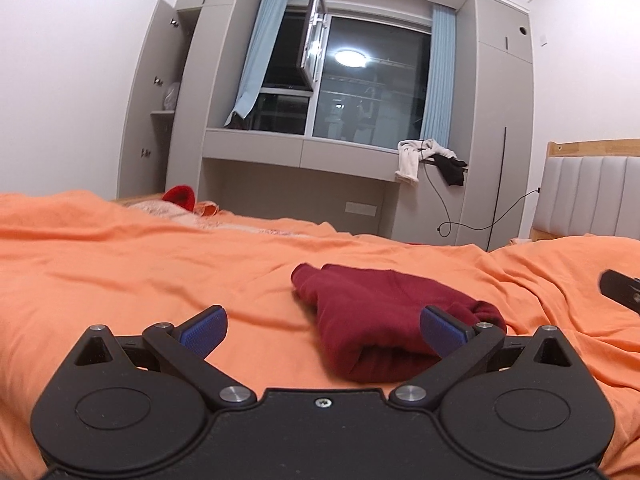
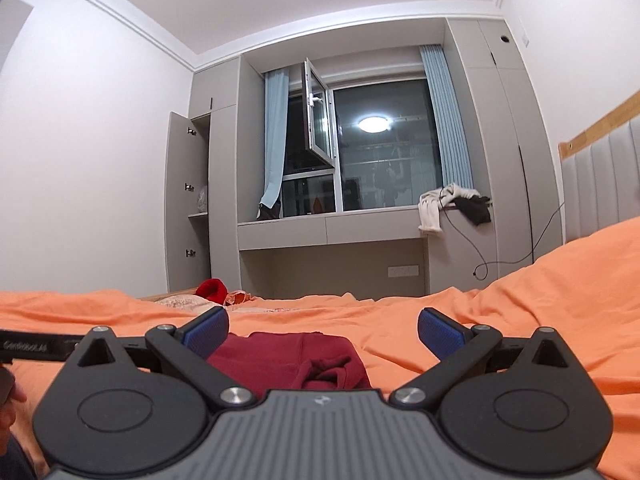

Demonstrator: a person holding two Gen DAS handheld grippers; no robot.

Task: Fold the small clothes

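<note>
A dark red garment (image 1: 376,316) lies bunched and partly folded on the orange bed cover (image 1: 120,272). My left gripper (image 1: 322,330) is open just above the cover, its right blue pad (image 1: 442,330) in front of the garment's near right edge. In the right wrist view the same dark red garment (image 2: 288,358) lies between and just beyond the open fingers of my right gripper (image 2: 322,330), nothing held. The other gripper's black body (image 2: 32,350) shows at the left edge there, and a black part (image 1: 620,288) shows at the right edge of the left wrist view.
A bright red item (image 1: 180,196) and a patterned pillow (image 1: 188,216) lie at the bed's far side. Grey wardrobes (image 1: 500,120) and a window ledge with white and black clothes (image 1: 428,156) stand behind. A padded headboard (image 1: 588,196) is on the right, with a cable (image 1: 472,220) hanging.
</note>
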